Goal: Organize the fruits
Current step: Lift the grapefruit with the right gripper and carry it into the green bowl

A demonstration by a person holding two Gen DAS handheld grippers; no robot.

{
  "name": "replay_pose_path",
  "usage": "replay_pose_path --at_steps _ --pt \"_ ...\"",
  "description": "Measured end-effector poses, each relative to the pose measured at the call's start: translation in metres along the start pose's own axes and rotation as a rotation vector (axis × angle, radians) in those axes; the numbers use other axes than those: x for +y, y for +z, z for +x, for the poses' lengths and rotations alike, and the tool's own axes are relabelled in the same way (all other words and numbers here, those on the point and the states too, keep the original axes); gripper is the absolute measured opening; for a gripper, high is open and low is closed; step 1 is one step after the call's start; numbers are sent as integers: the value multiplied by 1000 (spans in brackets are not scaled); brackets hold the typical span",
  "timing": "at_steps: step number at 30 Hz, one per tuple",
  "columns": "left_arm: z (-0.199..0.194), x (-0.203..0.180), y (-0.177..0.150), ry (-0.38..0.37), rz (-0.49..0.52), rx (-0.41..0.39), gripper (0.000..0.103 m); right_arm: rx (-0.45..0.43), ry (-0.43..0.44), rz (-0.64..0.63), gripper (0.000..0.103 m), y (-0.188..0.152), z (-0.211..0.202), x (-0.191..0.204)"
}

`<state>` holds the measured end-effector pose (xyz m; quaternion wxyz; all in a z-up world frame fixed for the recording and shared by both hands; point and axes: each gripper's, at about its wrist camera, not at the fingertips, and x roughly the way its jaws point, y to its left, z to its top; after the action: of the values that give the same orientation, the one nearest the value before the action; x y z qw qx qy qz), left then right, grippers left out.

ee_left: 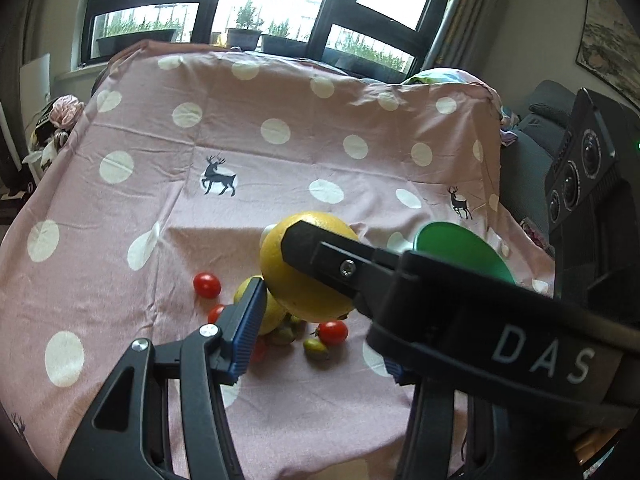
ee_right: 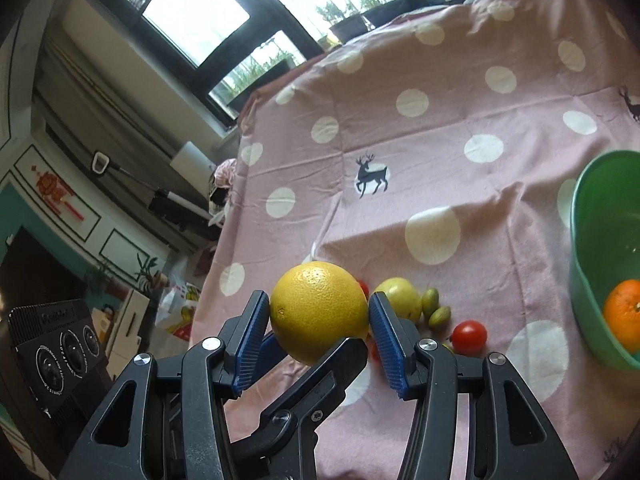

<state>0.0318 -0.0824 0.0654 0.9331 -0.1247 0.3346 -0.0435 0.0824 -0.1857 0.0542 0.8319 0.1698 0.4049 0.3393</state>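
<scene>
Right tongs (ee_right: 319,322): clamping the grapefruit (ee_right: 318,312) between both blue pads, holding it above the table (ee_right: 440,168).
Left tongs (ee_left: 320,312): gripping the same grapefruit from another side.
Loose fruit: tomatoes (ee_right: 469,337) and a pale apple (ee_right: 402,300) lying below.
Bowl (ee_right: 592,264): sitting nearby, holding an orange (ee_right: 624,314).

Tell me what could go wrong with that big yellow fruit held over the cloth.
1. The grapefruit is round and pinched only near the pad tips of the right tool. It may slip and land on the cherry tomatoes below.
2. The left tool crowds the same fruit, so the two tools could collide and knock it loose.
3. The green bowl already holds an orange, and a hard drop could bruise both.
</scene>
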Motion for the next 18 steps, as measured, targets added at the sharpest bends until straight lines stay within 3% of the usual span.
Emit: replay_pose_path --at_steps 10,18 --pt "9 -52 41 -77 143 -58 52 -158 -20 26 55 39 -47 -19" --pt "40 -92 30 -175 236 -11 52 -250 -86 136 55 35 -75 -65"
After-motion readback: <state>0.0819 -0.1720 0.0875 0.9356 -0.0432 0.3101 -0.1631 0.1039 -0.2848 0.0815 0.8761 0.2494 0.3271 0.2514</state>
